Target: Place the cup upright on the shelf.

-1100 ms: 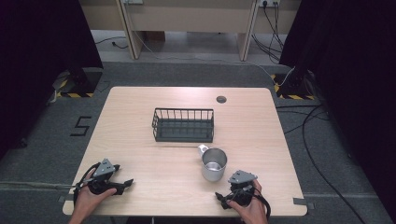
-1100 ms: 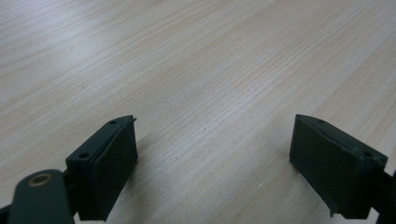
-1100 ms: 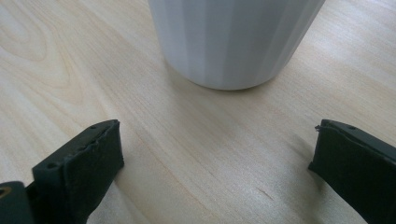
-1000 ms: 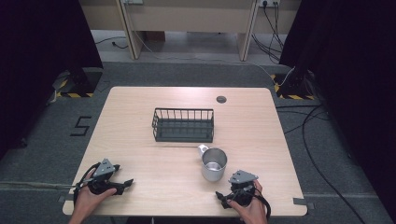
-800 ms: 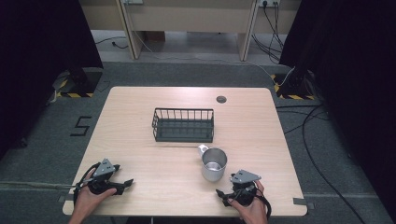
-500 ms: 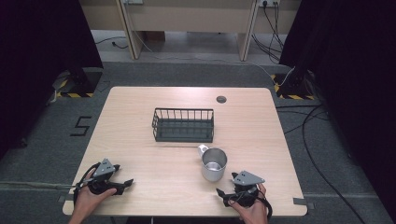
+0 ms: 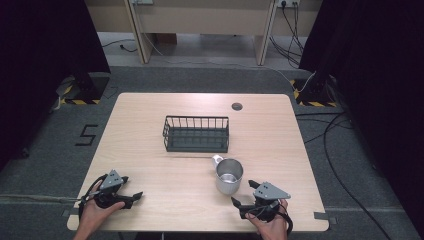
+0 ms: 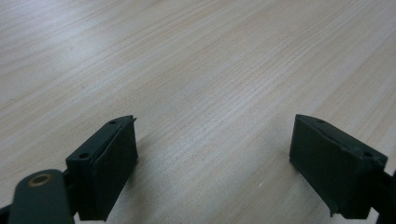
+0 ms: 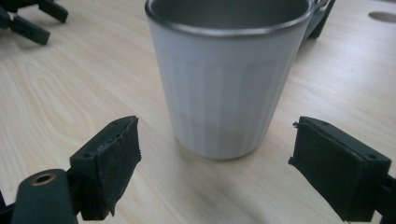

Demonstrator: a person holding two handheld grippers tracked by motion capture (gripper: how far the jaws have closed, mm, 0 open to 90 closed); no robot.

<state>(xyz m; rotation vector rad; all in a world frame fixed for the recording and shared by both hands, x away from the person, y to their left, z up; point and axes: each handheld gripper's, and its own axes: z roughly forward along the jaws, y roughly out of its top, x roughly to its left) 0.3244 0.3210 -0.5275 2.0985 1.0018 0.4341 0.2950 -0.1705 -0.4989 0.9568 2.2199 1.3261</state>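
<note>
I see the metal cup (image 9: 229, 74) standing upright on the desk (image 7: 150, 125), near the front edge and in front of the black wire basket (image 7: 196, 133). My right hand-held gripper (image 9: 217, 168) points at the cup with its jaws standing wide apart, holding nothing. My left hand-held gripper (image 8: 215, 163) rests well apart, also open and empty.

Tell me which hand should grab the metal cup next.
Right. The right tool sits just beside the cup, jaws open and facing it; the right gripper view has the cup straight ahead of them. The left tool is far off across the table, facing bare wood.
</note>
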